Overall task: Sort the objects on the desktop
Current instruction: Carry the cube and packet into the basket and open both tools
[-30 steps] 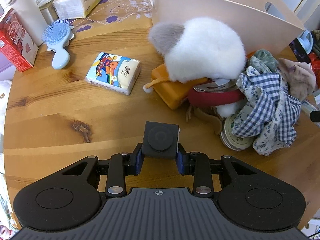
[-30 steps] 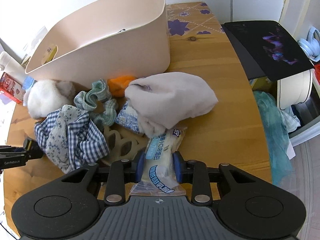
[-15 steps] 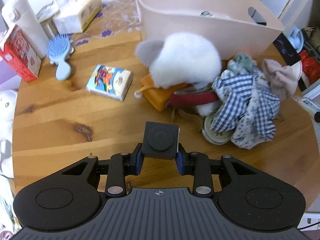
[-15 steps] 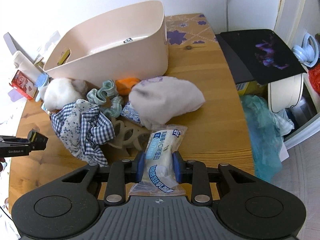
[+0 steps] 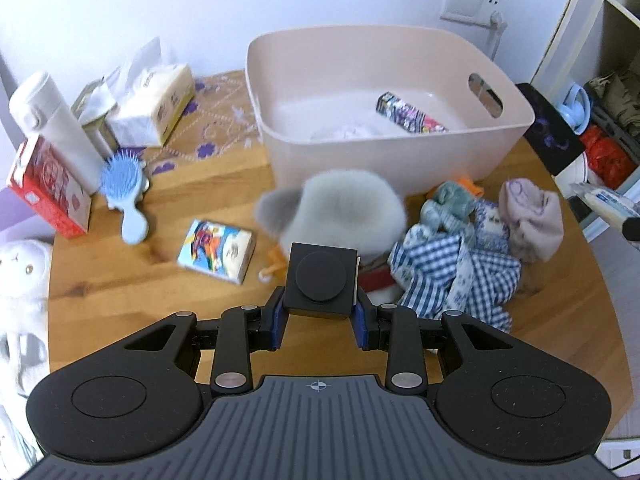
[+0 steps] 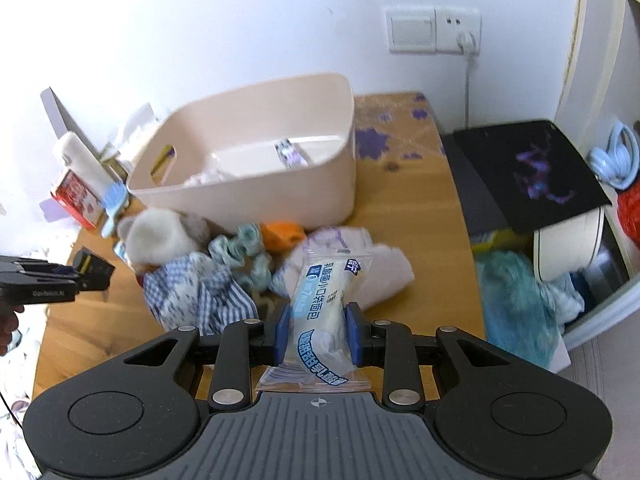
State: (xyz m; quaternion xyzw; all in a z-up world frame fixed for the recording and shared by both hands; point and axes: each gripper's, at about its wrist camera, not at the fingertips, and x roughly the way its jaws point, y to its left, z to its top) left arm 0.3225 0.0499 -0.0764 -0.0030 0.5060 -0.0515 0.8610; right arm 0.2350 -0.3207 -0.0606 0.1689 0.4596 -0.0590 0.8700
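My left gripper (image 5: 319, 310) is shut on a small black square box (image 5: 322, 278) and holds it above the round wooden table (image 5: 120, 280). My right gripper (image 6: 319, 330) is shut on a clear bread packet with blue print (image 6: 326, 312), also lifted off the table. A beige plastic bin (image 5: 384, 120) stands at the back with a colourful packet (image 5: 410, 114) and something white inside. In front of it lies a pile: a white fluffy hat (image 5: 344, 208), a blue checked cloth (image 5: 452, 276), a pinkish cloth (image 5: 532, 216) and green socks (image 5: 448, 204).
On the left of the table sit a tissue pack (image 5: 218, 250), a blue hairbrush (image 5: 126, 196), a red carton (image 5: 48, 188), a white flask (image 5: 52, 128) and a tissue box (image 5: 156, 108). A black mat (image 6: 532, 176) and shelves stand to the right.
Both grippers have risen with their loads, so the table and pile look smaller and the bin's inside has come into view. Neither grip changed.
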